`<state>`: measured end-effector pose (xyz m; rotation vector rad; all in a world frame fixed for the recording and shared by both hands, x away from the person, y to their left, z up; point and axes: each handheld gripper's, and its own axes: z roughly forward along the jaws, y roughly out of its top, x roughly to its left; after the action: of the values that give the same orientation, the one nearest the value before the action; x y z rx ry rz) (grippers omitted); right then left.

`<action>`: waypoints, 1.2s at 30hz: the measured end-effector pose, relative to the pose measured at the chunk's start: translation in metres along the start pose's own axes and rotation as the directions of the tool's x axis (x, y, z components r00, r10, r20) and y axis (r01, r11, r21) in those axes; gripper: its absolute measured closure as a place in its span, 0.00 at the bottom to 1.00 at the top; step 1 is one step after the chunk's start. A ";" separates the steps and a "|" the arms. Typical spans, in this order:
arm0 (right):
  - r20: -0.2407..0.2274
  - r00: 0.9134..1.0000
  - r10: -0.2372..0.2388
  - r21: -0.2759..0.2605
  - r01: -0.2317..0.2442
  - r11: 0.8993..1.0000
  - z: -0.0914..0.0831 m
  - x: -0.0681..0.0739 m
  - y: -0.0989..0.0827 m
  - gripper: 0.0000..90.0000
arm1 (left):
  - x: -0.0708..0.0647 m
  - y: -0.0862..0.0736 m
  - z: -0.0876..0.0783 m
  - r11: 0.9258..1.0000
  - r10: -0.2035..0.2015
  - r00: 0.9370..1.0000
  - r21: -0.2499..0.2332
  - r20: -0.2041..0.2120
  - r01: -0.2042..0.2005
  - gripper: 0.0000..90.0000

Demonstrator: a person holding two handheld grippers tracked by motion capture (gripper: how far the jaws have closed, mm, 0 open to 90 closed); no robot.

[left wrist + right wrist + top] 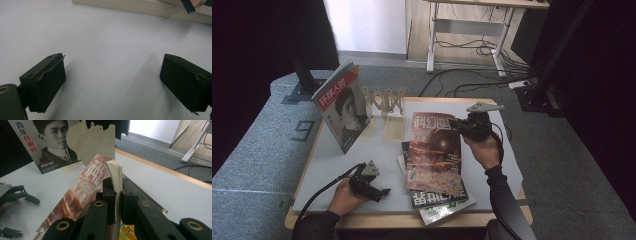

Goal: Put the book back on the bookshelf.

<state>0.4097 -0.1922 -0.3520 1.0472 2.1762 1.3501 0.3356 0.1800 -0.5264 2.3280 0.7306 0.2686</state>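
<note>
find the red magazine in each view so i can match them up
high view: red magazine centre-right, far edge pinched by the right hand-held gripper.
left gripper view: not in it.
right gripper view: centre, page edge between the jaws.
shared landmark: beige rack.

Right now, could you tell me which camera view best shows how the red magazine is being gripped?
The right gripper view: the right gripper has its jaws clamped on the red magazine at its page edge. The high view shows the red magazine tilted above the stack, grip detail too small. The left gripper view shows white table.
</note>
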 end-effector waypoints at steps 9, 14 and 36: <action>0.009 0.999 -0.037 -0.054 0.038 0.998 -0.014 0.010 0.025 0.92 | 0.000 0.000 0.000 1.000 0.001 1.000 -0.001 0.001 -0.001 0.07; 0.003 0.998 -0.062 -0.069 0.062 0.996 -0.019 0.017 0.028 0.92 | 0.000 0.001 -0.001 1.000 -0.001 1.000 -0.004 -0.001 0.001 0.09; -0.006 0.999 -0.042 -0.084 0.042 0.996 -0.026 0.010 0.014 0.92 | 0.003 0.078 0.001 0.984 -0.011 0.990 -0.176 0.144 0.036 0.26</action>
<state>0.3920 -0.1965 -0.3268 0.9612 2.1156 1.4156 0.3719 0.1330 -0.4758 2.1423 0.6363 0.1486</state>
